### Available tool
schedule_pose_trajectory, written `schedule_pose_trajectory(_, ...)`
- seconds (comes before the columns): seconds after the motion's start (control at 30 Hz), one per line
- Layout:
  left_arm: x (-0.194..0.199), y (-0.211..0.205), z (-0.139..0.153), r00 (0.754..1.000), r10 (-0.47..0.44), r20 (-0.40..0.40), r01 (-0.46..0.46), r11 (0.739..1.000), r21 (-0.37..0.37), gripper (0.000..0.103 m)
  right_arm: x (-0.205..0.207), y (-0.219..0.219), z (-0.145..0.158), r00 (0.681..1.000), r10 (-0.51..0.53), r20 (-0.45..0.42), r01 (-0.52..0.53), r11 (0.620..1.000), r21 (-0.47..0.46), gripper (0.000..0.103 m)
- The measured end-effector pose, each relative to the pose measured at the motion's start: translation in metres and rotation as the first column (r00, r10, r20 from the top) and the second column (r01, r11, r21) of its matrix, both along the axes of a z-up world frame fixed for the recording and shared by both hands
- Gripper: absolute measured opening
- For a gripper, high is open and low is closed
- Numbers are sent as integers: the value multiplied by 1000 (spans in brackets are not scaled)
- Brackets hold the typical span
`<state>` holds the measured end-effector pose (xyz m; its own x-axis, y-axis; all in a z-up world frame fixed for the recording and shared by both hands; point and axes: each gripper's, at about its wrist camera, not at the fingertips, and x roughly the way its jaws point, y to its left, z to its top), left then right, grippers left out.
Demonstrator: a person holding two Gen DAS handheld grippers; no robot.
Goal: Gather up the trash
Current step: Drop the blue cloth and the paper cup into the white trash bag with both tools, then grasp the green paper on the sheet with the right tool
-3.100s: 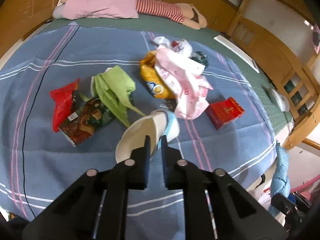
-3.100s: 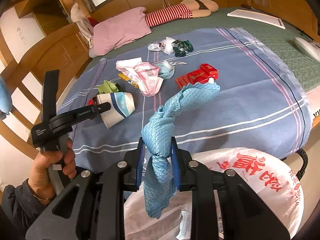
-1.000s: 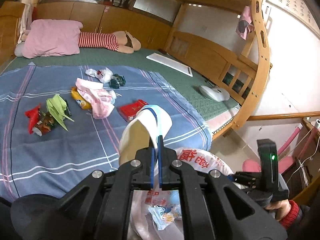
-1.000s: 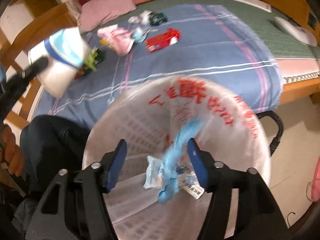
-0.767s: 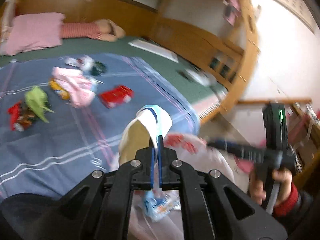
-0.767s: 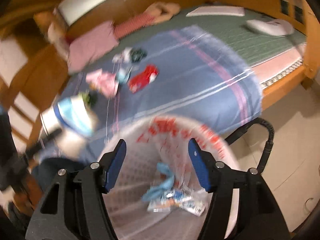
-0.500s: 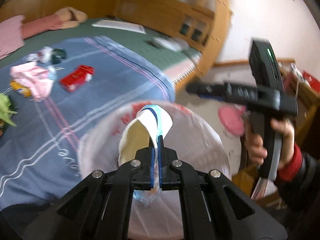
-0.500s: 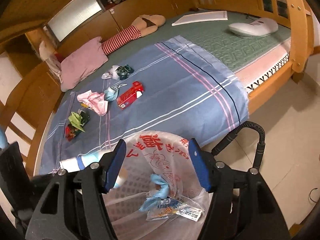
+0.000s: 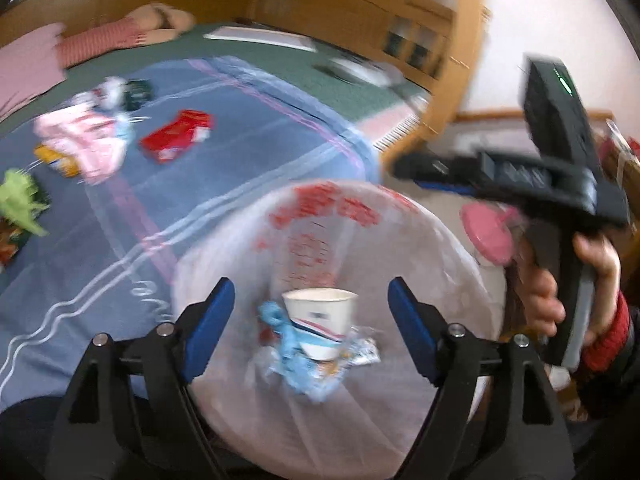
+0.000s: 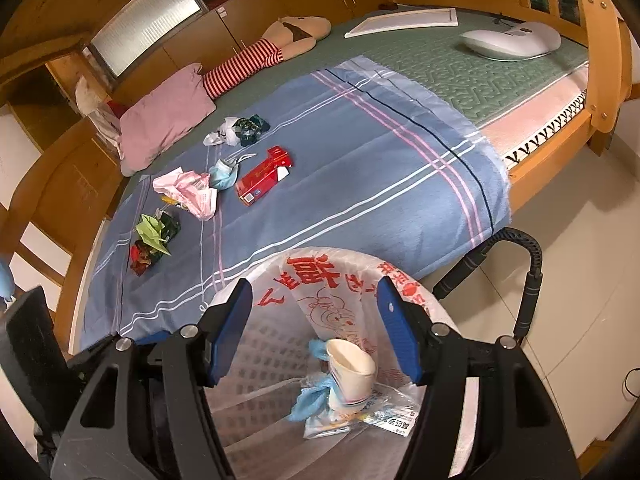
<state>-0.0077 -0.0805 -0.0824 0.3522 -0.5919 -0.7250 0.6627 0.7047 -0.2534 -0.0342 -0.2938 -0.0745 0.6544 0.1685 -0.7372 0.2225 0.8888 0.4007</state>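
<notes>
paper cup (image 10: 352,376) and blue cloth (image 10: 310,400) lie in the lined bin (image 10: 320,276); left gripper (image 9: 310,304) jaws just opened, nothing between them; right gripper (image 10: 316,320) spread, empty; red box (image 10: 262,176), pink bag (image 10: 188,192), green wrapper (image 10: 150,232) left on the bed (image 10: 360,168)

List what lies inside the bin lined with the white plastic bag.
Inside the lined bin lie a paper cup, a blue cloth and a printed wrapper. Anything beneath them is covered.

both wrists above bin (image 10: 280,344), left blurry
</notes>
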Motion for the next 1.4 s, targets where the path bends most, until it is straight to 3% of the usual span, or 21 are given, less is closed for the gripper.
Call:
schedule_pose_trajectory(0.07, 13, 22, 3, 988, 151, 43, -152, 988, 22, 79, 1, 4, 0, 1000, 6, -2, -6, 1000, -12, 64)
schedule_pose_trajectory(0.13, 28, 42, 7, 949, 301, 97, -307, 950, 62, 79, 4, 8, -1, 1000, 12, -7, -13, 1000, -27, 64)
schedule_pose_trajectory(0.23, 52, 76, 17, 852, 490, 186, -513, 851, 109, 82, 9, 15, -5, 1000, 21, -17, -21, 999, -36, 64)
schedule_pose_trajectory(0.27, 60, 88, 21, 822, 532, 203, -558, 824, 101, 83, 11, 17, -5, 999, 24, -21, -25, 999, -37, 64)
schedule_pose_trajectory(0.3, 71, 106, 29, 771, 592, 232, -621, 781, 70, 89, 15, 20, -6, 999, 30, -26, -31, 999, -39, 64)
schedule_pose_trajectory(0.37, 85, 128, 39, 707, 658, 261, -688, 725, 35, 94, 19, 27, -6, 999, 42, -27, -44, 998, -46, 64)
schedule_pose_trajectory(0.4, 97, 141, 41, 665, 699, 264, -728, 685, 19, 96, 23, 32, -5, 998, 53, -28, -54, 997, -52, 64)
schedule_pose_trajectory(0.47, 125, 170, 40, 600, 769, 220, -787, 617, -8, 97, 32, 41, -3, 997, 77, -30, -79, 995, -58, 64)
schedule_pose_trajectory(0.53, 144, 198, 28, 537, 834, 123, -839, 544, -25, 97, 47, 53, 0, 994, 102, -26, -104, 993, -64, 64)
schedule_pose_trajectory(0.57, 150, 212, 18, 493, 868, 53, -869, 494, -20, 97, 54, 58, 2, 993, 111, -25, -113, 992, -63, 65)
schedule_pose_trajectory(0.6, 156, 237, 1, 388, 919, -71, -920, 391, 26, 96, 66, 66, 3, 991, 129, -21, -130, 990, -56, 65)
schedule_pose_trajectory(0.63, 155, 252, -6, 312, 941, -132, -947, 320, 41, 93, 76, 73, 5, 989, 144, -17, -145, 988, -52, 65)
schedule_pose_trajectory(0.73, 138, 287, -13, 156, 957, -243, -988, 151, -40, 93, 125, 119, 6, 973, 232, 0, -231, 968, -100, 65)
schedule_pose_trajectory(0.8, 126, 295, -7, 67, 977, -203, -997, 59, -46, 93, 154, 149, 2, 957, 290, -5, -288, 952, -106, 65)
schedule_pose_trajectory(0.93, 115, 296, 1, 21, 989, -148, -996, 8, -92, 95, 226, 239, -12, 900, 435, -15, -434, 894, -113, 65)
schedule_pose_trajectory(1.03, 112, 308, 0, -30, 983, -180, -993, -50, -107, 96, 266, 299, -21, 874, 486, -17, -479, 853, -207, 66)
schedule_pose_trajectory(1.07, 109, 311, -2, -51, 979, -197, -991, -74, -111, 96, 275, 312, -26, 868, 496, -27, -490, 845, -214, 71)
schedule_pose_trajectory(1.13, 101, 319, -4, -70, 974, -215, -989, -96, -115, 96, 296, 333, -39, 871, 488, -58, -488, 846, -215, 72)
schedule_pose_trajectory(1.27, 98, 319, -4, -60, 979, -196, -990, -83, -110, 96, 324, 347, -77, 875, 441, -199, -480, 846, -234, 69)
schedule_pose_trajectory(1.33, 101, 317, -3, -48, 983, -180, -992, -67, -103, 96, 323, 337, -90, 856, 466, -223, -503, 850, -158, 55)
schedule_pose_trajectory(1.4, 104, 317, -5, -43, 982, -183, -993, -62, -99, 97, 314, 323, -90, 845, 492, -210, -523, 843, -124, 52)
